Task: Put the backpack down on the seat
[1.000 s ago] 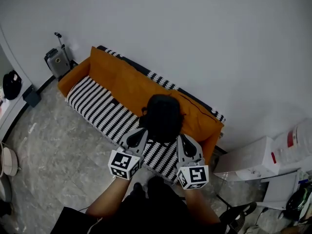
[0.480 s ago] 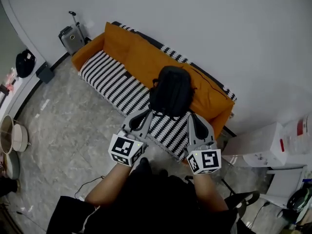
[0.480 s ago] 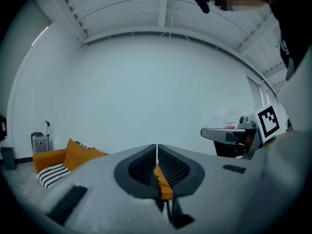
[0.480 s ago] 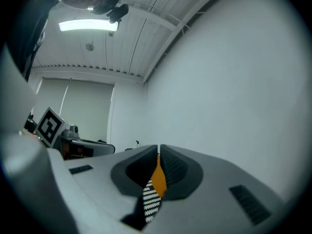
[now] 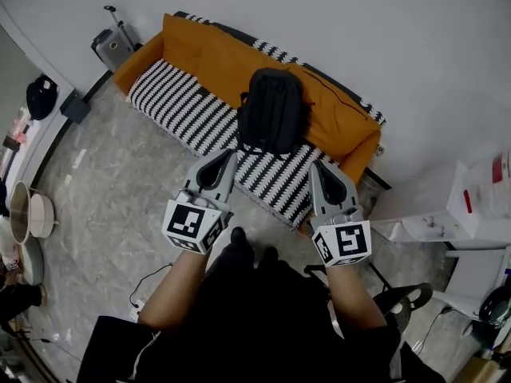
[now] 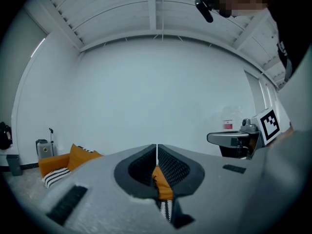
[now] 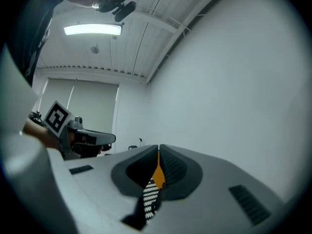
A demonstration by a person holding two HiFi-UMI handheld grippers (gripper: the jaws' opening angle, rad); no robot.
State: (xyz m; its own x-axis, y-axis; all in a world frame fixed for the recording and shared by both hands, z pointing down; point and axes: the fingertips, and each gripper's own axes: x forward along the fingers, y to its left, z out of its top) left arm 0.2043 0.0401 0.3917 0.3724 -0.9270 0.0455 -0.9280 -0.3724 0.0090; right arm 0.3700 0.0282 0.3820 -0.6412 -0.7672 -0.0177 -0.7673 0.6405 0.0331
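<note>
Head view shows the backpack [image 5: 272,110] already resting on the sofa [image 5: 355,146] seat [image 5: 172,110], while left claw [image 5: 227,156] and right claw [image 5: 319,167], both pressed together and empty, hang just before the sofa, so the task looks finished.

A plain white wall [image 5: 383,30] rose behind an orange sofa [image 5: 200,54] with a black-and-white striped seat cover. The floor [image 5: 104,190] was grey marbled tile. A small grey suitcase [image 5: 112,46] stood in the corner just beside the sofa's end. A strip light [image 7: 92,29] glowed on the white panelled ceiling [image 7: 146,38].
</note>
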